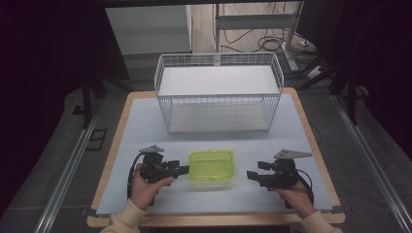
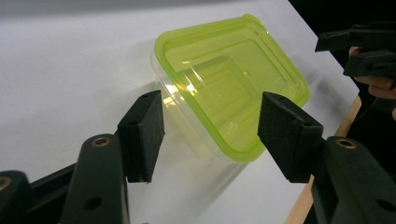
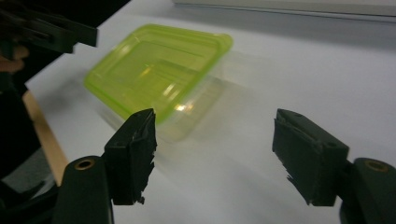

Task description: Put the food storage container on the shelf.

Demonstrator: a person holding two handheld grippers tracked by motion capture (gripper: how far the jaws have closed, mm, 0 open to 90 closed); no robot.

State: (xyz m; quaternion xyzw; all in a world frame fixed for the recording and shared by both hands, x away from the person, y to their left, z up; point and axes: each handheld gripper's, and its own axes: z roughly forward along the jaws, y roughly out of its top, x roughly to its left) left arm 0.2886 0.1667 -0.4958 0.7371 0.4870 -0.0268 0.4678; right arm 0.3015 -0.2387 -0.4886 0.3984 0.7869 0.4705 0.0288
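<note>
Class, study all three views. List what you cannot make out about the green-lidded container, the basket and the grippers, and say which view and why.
1. Container contents: high view, too small; the gripper views show it through tinted lid and glare.
2. Wire basket: right gripper view, cut off by the top edge.
3. Left gripper touching the container or not: high view, too small.
4. Right gripper in the left gripper view: cut off by the right edge.

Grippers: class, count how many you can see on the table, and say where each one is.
2. The left gripper is beside the green-lidded box, jaws open; the right gripper is on the box's other side, also open, not touching it.
</note>
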